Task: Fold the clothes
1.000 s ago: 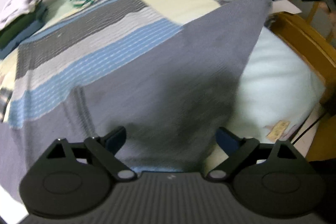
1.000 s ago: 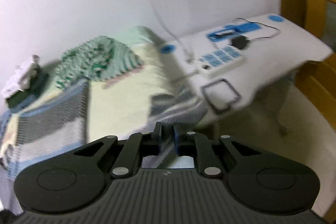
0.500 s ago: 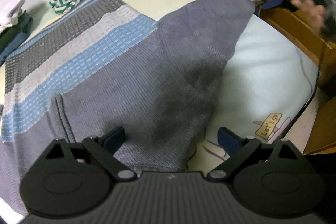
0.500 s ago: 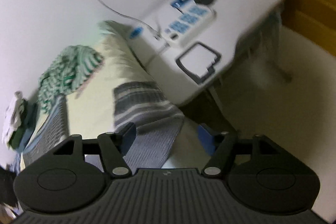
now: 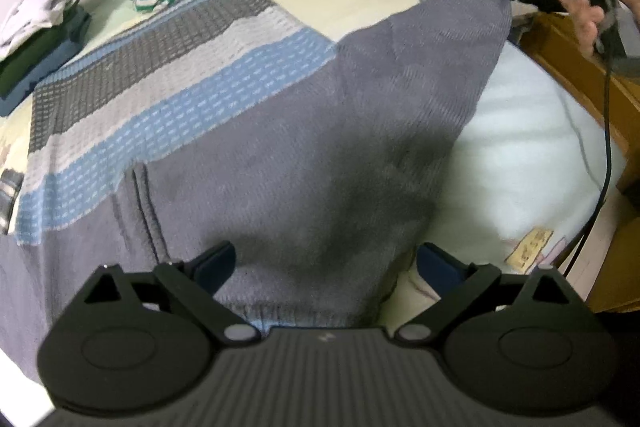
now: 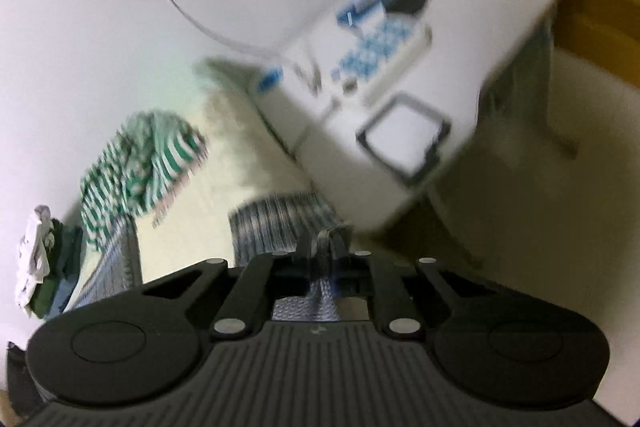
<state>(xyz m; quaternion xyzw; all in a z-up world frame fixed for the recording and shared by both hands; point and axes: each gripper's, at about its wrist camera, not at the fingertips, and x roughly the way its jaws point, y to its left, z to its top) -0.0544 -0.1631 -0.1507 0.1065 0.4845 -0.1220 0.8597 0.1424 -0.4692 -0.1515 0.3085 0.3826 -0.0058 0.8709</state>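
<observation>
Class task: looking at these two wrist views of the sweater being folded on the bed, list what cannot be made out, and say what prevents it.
- Left wrist view: sweater hem, hidden behind the left tongs.
- Left wrist view: folded pile, cut off by the picture's left edge.
- Right wrist view: blue-keyed device, details lost to motion blur.
- Right wrist view: how much fabric the right tongs pinch, blurred.

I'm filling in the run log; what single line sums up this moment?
task: fold clothes | left gripper: open over grey sweater | right gripper: fingers closing on sweater's far end | sweater: not yet folded
</observation>
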